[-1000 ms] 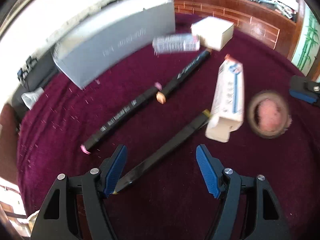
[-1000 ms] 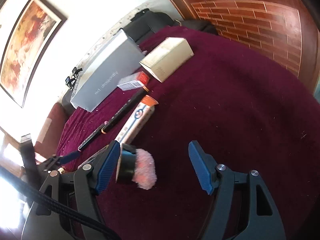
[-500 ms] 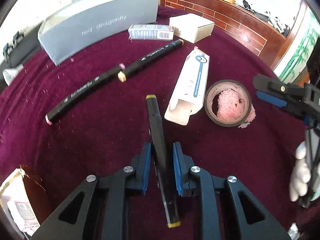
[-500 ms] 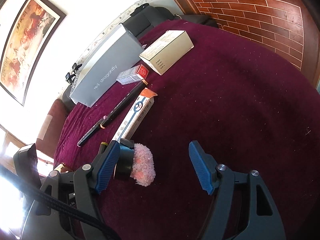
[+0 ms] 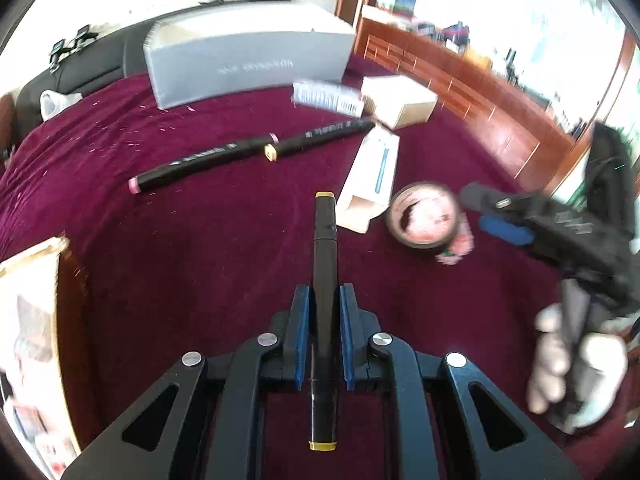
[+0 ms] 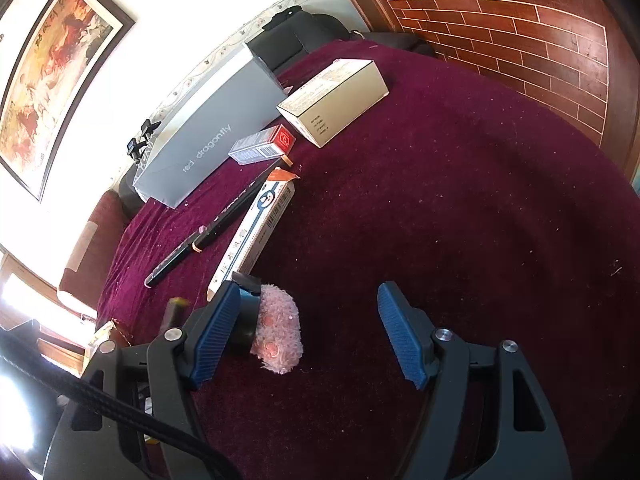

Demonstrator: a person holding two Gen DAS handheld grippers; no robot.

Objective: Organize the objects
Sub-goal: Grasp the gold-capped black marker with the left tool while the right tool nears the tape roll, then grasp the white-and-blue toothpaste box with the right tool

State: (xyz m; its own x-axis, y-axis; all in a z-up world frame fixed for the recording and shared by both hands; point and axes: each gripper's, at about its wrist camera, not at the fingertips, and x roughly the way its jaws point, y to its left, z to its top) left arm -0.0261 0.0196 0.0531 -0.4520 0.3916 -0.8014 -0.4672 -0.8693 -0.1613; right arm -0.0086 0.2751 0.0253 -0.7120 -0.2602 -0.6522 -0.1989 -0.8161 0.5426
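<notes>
My left gripper (image 5: 323, 300) is shut on a black marker with yellow ends (image 5: 325, 264), held lengthwise between the jaws above the maroon tablecloth (image 5: 200, 248). Two more black markers (image 5: 208, 158) (image 5: 320, 136) lie end to end further back. A long white and blue carton (image 5: 374, 176) lies beside a dark tape roll holding a pink fluffy thing (image 5: 424, 216). My right gripper (image 6: 308, 320) is open and empty, its left finger (image 6: 218, 328) next to the tape roll and pink fluff (image 6: 276, 328).
A grey "red dragonfly" box (image 6: 208, 140), a small red-ended carton (image 6: 262, 146) and a beige box (image 6: 336, 100) stand at the back. An open cardboard box (image 5: 36, 340) is at the left table edge. A wooden brick-pattern cabinet (image 6: 520, 32) lies beyond the table.
My left gripper closed on the yellow-ended marker, lifted it and turned, the marker now pointing straight ahead. My right gripper stayed open beside the pink fluff, barely moving.
</notes>
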